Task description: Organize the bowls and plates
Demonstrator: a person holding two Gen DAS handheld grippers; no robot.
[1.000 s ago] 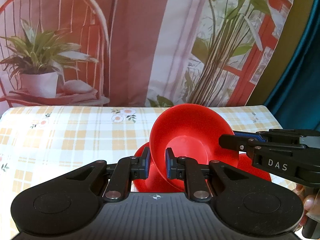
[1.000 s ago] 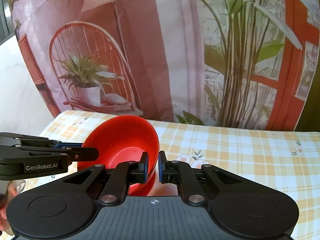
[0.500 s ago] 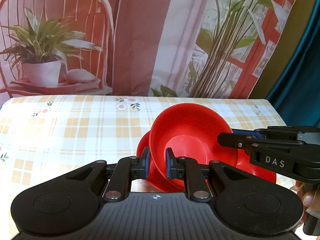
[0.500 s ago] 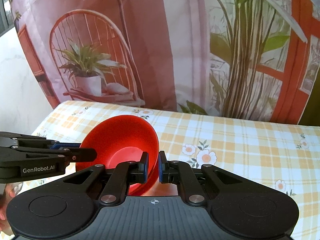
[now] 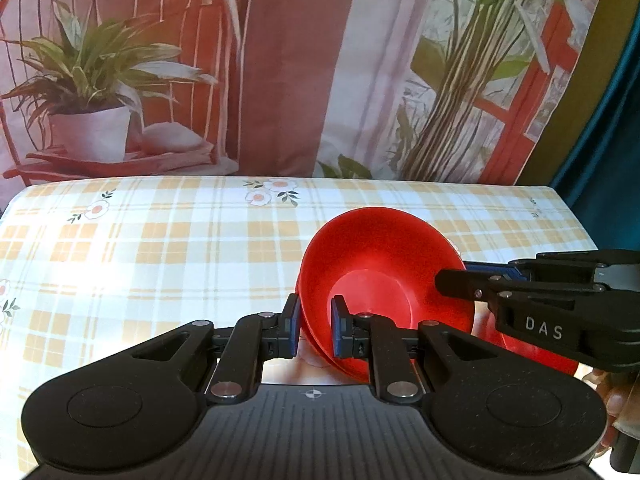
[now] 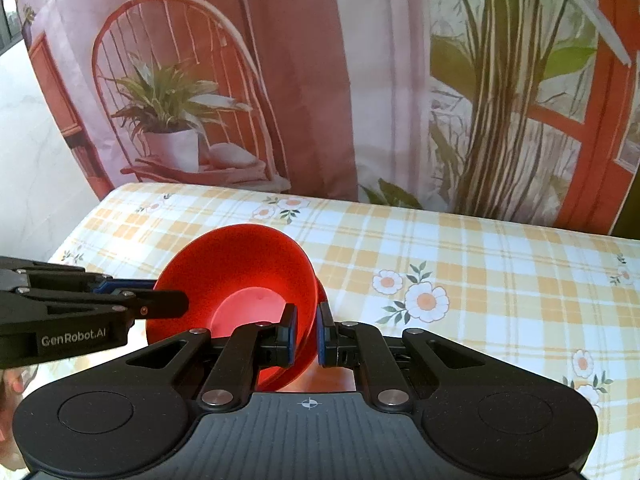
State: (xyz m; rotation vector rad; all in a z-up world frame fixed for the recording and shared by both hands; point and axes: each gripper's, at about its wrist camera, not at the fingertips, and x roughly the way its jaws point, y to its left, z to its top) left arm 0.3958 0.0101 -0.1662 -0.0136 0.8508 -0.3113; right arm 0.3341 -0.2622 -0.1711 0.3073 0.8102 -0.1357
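Two tongs, left tongs and right tongs, each clamp a rim of the tilted red bowl at lower centre, over a red plate on the checked desk; next, probably lowering it level onto that plate

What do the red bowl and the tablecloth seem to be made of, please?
Red bowl: probably plastic, with a smooth, satin finish. Its wall is thin, evenly coloured, and shows soft highlights rather than a glassy glaze.

Tablecloth: probably a coated or vinyl cloth with a printed check and flowers. It lies flat and gives a broad glare in the left wrist view. Plain fabric cannot be ruled out.
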